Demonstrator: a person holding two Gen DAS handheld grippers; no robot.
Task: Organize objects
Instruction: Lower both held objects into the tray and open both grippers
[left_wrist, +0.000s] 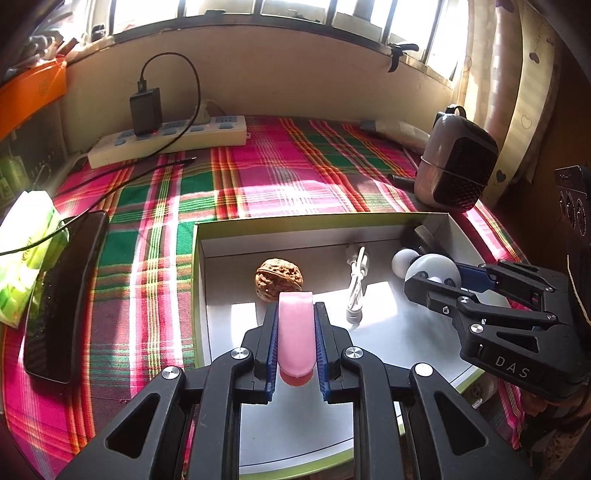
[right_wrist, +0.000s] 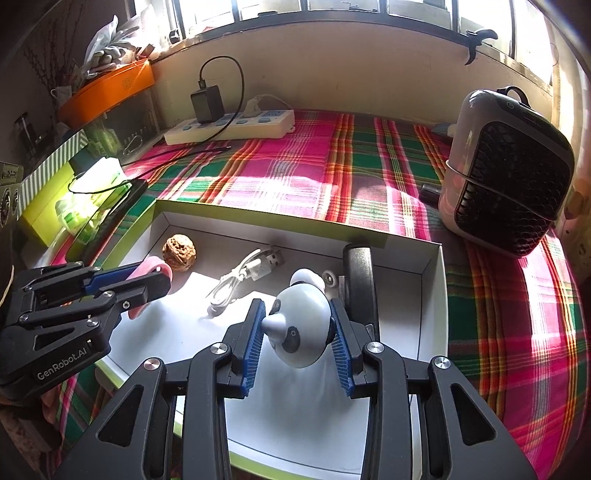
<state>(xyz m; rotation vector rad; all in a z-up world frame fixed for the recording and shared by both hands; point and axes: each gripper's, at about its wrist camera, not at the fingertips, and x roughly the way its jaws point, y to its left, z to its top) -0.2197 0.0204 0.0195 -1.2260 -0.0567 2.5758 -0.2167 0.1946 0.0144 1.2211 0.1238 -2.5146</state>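
Left wrist view: your left gripper (left_wrist: 295, 317) is clamped on a pink oblong piece (left_wrist: 294, 332), blue pads pressed to both its sides, jaws nearly together. It hangs over the white-lined box (left_wrist: 199, 258), whose rim is yellow-green. The pink piece's tip sits just in front of a walnut (left_wrist: 279, 282) lying on the box floor near the far wall. A white coiled cable (left_wrist: 356, 284) lies to the right of the walnut. Further right, your right gripper (left_wrist: 432, 282) comes in from the side, holding a white rounded toy (left_wrist: 434, 266) with grey patches; a white ball (left_wrist: 403, 259) shows just behind it. The box stands on a plaid cloth (left_wrist: 258, 177). A dark phone (left_wrist: 62, 295) and a green tissue pack (left_wrist: 26, 251) lie at left, a power strip (left_wrist: 166, 138) at the back, a small fan (left_wrist: 456, 162) at right.

Right wrist view: your right gripper (right_wrist: 297, 328) is part-way closed around the white rounded toy (right_wrist: 303, 328), both pads touching its sides, above the box floor (right_wrist: 432, 295). A dark handled object (right_wrist: 360, 280) lies along the right side of the box, just beyond the toy. The white coiled cable (right_wrist: 243, 277) and the walnut (right_wrist: 179, 254) lie to the left. Your left gripper (right_wrist: 155, 282) enters at left with the pink oblong piece (right_wrist: 155, 267) between its fingers, close to the walnut; contact cannot be told.
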